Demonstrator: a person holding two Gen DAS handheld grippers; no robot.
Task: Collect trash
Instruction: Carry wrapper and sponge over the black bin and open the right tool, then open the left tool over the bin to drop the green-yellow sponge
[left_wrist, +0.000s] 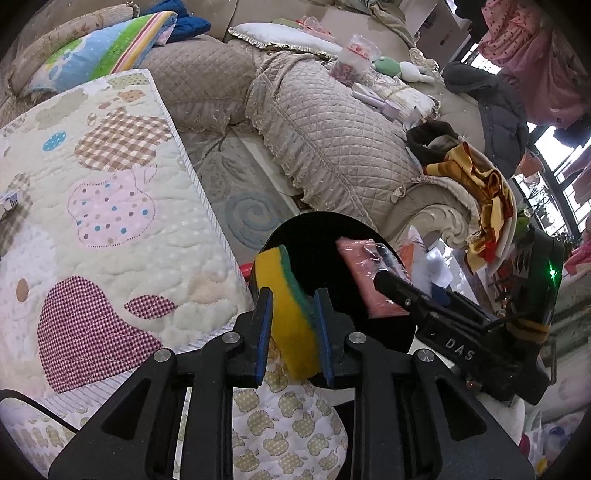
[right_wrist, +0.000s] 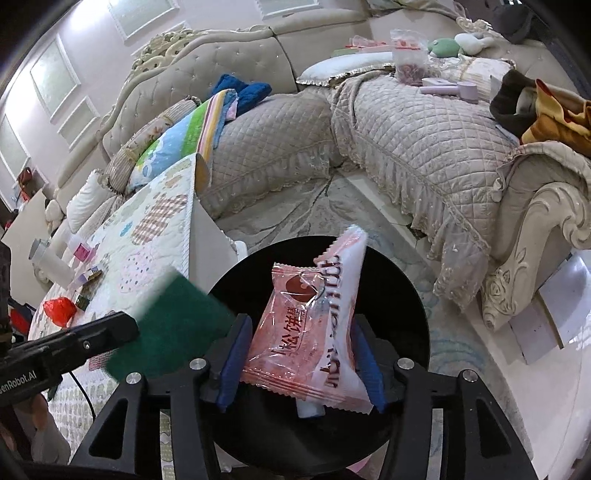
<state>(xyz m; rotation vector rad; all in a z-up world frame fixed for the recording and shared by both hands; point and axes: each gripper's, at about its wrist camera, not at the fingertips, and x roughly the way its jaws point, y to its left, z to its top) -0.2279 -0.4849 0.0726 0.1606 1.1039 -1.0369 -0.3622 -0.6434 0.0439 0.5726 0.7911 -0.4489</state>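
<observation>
A soft, light yellow-green sponge (left_wrist: 291, 314) is clamped mid-body in the left claw (left_wrist: 291, 325), while slippery, crinkly pink wrappers (right_wrist: 310, 332) are pinched in the right claw (right_wrist: 301, 354) above the black bin (right_wrist: 406, 280).

A yellow sponge with a green scouring face (left_wrist: 291, 314) stands on edge at the round black bin's (right_wrist: 413, 306) nine o'clock rim; a crinkled pink-and-white plastic snack wrapper (right_wrist: 314, 332) hangs tilted over the bin's centre.
</observation>
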